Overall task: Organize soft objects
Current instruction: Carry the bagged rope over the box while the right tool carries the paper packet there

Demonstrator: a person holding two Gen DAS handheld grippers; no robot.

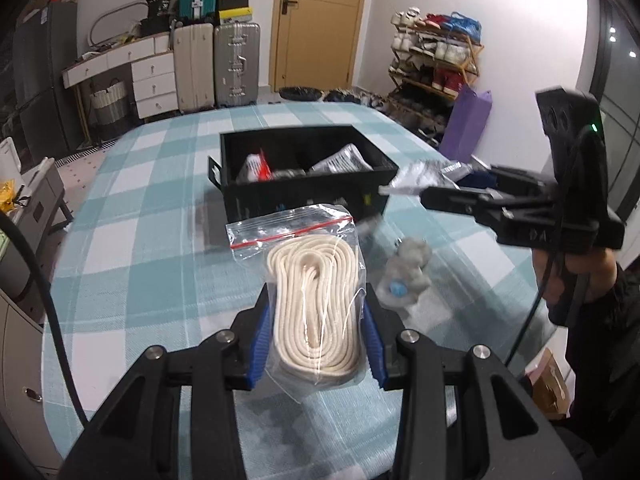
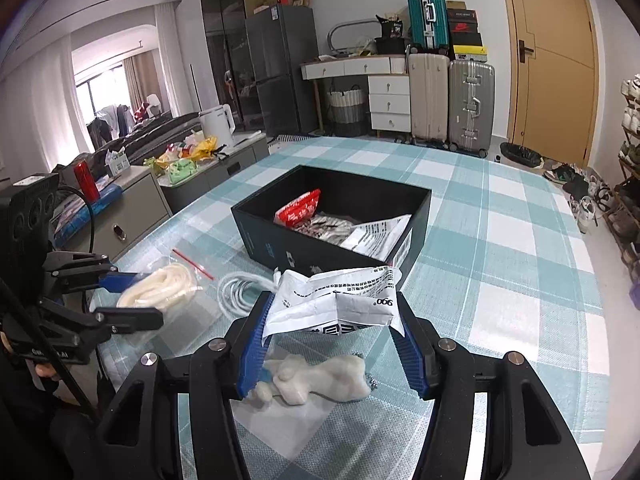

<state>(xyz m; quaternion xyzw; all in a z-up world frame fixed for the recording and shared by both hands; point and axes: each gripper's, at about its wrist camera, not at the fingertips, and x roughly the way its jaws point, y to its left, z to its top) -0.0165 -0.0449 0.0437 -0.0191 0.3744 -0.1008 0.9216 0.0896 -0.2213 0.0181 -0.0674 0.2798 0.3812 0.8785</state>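
Observation:
My left gripper (image 1: 318, 344) is shut on a clear zip bag of coiled cream rope (image 1: 312, 304), held above the checked tablecloth; it also shows in the right wrist view (image 2: 160, 284). My right gripper (image 2: 334, 340) is shut on a white printed packet (image 2: 336, 300), held above the table just before the black box (image 2: 336, 216). The box (image 1: 304, 176) holds a red-and-white packet (image 2: 298, 210) and silver packets (image 2: 376, 232). A small grey plush toy (image 2: 316, 376) lies on the table under the right gripper, also in the left wrist view (image 1: 408, 268).
A coiled white cable (image 2: 240, 292) lies on the table between the grippers. The table's left edge meets a grey cabinet (image 2: 128, 216). Suitcases (image 2: 448, 104) and a shoe rack (image 1: 436, 56) stand beyond the table.

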